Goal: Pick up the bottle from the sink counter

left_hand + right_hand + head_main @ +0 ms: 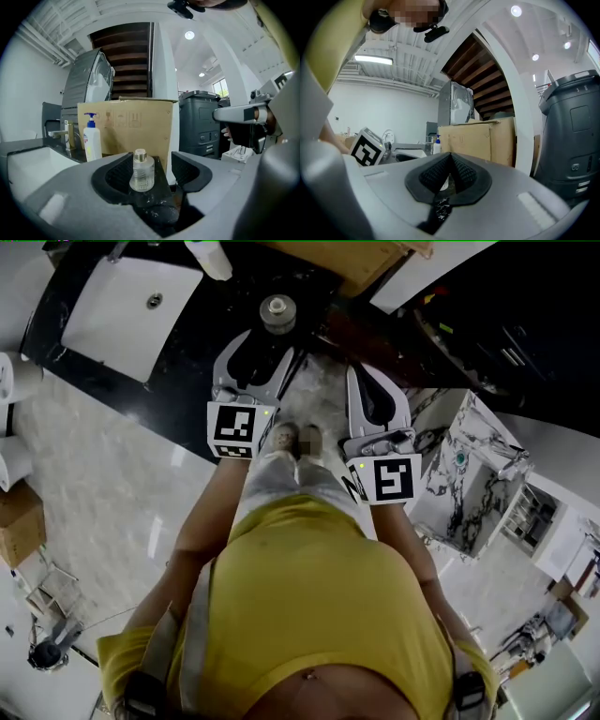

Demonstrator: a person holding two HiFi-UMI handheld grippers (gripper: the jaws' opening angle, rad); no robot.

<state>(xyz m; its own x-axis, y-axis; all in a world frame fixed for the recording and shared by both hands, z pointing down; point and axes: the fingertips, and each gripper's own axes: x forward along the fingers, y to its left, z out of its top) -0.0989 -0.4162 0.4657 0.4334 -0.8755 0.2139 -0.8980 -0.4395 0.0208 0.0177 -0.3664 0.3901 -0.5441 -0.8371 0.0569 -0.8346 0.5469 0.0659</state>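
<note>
A small clear glass bottle (277, 313) with a silver collar stands upright on the black sink counter (202, 343). In the left gripper view the bottle (142, 171) sits between my left gripper's (151, 161) black pads, nearer the left pad, with a gap on each side. In the head view the left gripper (267, 348) reaches toward the counter edge just below the bottle. My right gripper (367, 381) hangs beside it over the floor. Its ribbed pads (461, 173) meet at the tips, nothing between them.
A white sink basin (131, 301) with a faucet (65, 133) lies left of the bottle. A white pump soap bottle (92, 140) and a cardboard box (136, 126) stand behind it. A dark grey bin (201, 124) is at the right, a marble-patterned cabinet (469, 474) near my right side.
</note>
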